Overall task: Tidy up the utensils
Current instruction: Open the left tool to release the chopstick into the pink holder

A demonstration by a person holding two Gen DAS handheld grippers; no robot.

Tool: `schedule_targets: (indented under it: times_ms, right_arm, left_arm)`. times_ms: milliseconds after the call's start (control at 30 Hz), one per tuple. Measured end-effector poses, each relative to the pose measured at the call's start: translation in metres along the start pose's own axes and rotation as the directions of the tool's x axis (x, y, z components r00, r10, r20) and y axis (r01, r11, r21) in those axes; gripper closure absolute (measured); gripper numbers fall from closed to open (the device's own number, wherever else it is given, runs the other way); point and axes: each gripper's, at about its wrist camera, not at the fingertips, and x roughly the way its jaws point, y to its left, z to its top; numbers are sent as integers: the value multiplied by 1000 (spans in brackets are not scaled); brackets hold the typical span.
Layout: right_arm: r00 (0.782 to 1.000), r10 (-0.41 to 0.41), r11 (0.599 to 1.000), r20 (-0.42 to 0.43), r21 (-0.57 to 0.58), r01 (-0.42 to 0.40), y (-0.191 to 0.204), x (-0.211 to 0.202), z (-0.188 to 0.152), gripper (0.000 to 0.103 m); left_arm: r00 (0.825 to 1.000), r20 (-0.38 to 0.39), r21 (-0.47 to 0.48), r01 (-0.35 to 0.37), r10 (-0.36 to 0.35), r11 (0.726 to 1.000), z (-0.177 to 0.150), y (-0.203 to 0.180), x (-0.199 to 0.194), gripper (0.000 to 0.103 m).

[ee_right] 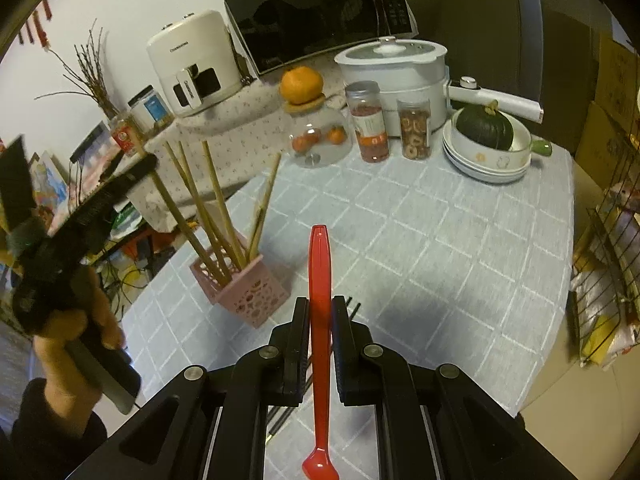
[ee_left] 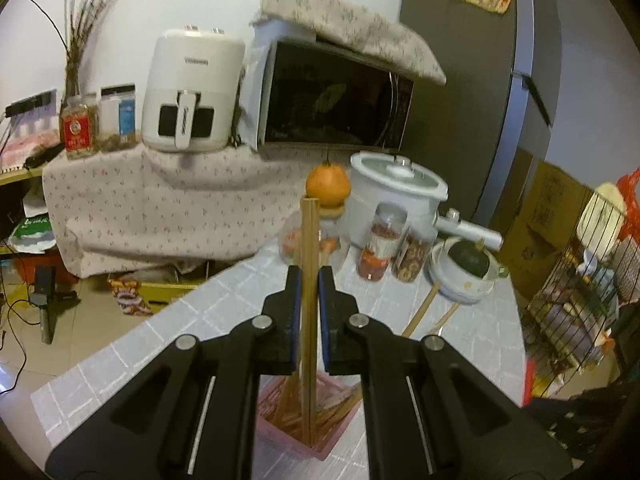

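In the left wrist view my left gripper point(ee_left: 309, 276) is shut on a wooden chopstick point(ee_left: 309, 240). The stick stands upright with its lower end inside the pink holder point(ee_left: 276, 428). Two more wooden sticks point(ee_left: 422, 310) lean out past the right finger. In the right wrist view my right gripper point(ee_right: 320, 308) is shut on a red spoon point(ee_right: 319, 264), bowl end towards the camera. It hovers over the table just right of the pink holder point(ee_right: 252, 296), which holds several chopsticks point(ee_right: 216, 200). The left gripper point(ee_right: 148, 166), held by a hand point(ee_right: 60, 344), grips the leftmost stick.
Black chopsticks point(ee_right: 354, 308) lie on the checked tablecloth point(ee_right: 440, 240) under my right gripper. At the table's back stand a glass jar point(ee_right: 318, 140) topped by an orange, two spice jars point(ee_right: 368, 124), a white cooker point(ee_right: 396, 72) and stacked bowls point(ee_right: 488, 160) holding a squash. A wire rack point(ee_right: 612, 248) stands at the right.
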Motion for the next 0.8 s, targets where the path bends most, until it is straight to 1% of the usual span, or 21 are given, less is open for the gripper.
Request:
schedule_targets:
  times_ms: [67,167,200,300,367,467,500,567,600,633,667,700,733,800]
  right_arm:
    - [1000,8,1000,16,-3,-7,1,-1,1,92]
    - [999,18,1000,38,-6,-18,3,-3,3,92]
    - [999,21,1000,45,-7,-21,4,-3,4,92]
    - [997,31,999,65,-9,-31,8,-5,6,92]
    - [996,40,999,85,-7,-40,12,-6,9,92]
    - [991,57,998,117,-6,-57,20,-8,13,92]
    - [990,64,998,129,-6,-64,23,-8,15,92]
    - [985,79,997,154,-7,-79,30,-9,18,92]
    - [983,86,996,164,-9,-85,34,-9,20,92]
    - [981,92,996,172,-12,-91,37,-9,22,92]
    - [977,101,995,187,-19,-99,43,-8,25,92]
    - [975,104,995,198,-27,-100,48,-7,26,92]
    - [972,106,994,209,-34,-101,52,-7,27,92]
    - [963,110,994,245,-49,-101,63,-5,32,92]
  left_arm:
    - [1000,-28,-6,11,-11,1000,-2,1,5,94]
    - [999,-40,-25,30,-31,999,0,3,6,93]
    - [998,-46,-35,41,-43,999,1,5,6,91]
    - [997,-54,-57,57,-60,997,4,7,3,79]
    - [997,-52,-65,60,-64,996,6,10,-2,76]
    - [996,-56,-76,64,-68,995,9,15,-11,68]
    - [996,-63,-77,60,-65,995,10,17,-14,64]
    - [995,-82,-82,49,-56,995,10,23,-20,61]
    - [994,-104,-81,38,-46,996,10,26,-22,60]
    - [992,-118,-79,30,-39,996,9,29,-23,57]
    - [990,-141,-73,20,-30,997,8,33,-24,53]
    - [985,-169,-63,7,-17,998,7,37,-24,45]
    - [982,-188,-55,-6,-4,998,5,42,-25,41]
    - [970,-243,-34,-41,31,999,-1,52,-25,39]
